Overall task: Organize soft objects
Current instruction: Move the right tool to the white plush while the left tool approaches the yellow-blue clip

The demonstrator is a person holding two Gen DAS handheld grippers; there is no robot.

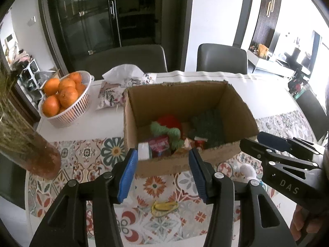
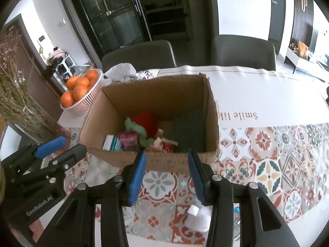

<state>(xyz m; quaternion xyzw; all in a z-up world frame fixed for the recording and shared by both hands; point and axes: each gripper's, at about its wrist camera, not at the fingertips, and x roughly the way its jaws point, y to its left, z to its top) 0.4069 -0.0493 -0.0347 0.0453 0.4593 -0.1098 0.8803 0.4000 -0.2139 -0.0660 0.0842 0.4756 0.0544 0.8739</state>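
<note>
Brown cardboard box [image 1: 185,111] mid-frame holds red and green knitted toy [image 1: 167,126]. Left tongs [image 1: 163,174] and right tongs [image 2: 167,178] gape wide, empty. White plush [image 2: 200,216] waits lower right on patterned counter [image 2: 277,164]; a shallow pinch could slip.

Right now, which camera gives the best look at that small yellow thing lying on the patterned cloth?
The left wrist view: the yellow item lies in plain sight between the left hand-held gripper fingers. The right wrist view doesn't show it.

"DAS" on right tool [image 1: 269,142]; "GenRobot.AI" on left tool [image 2: 61,146]; "Smile" on tablecloth [image 2: 246,115]
</note>
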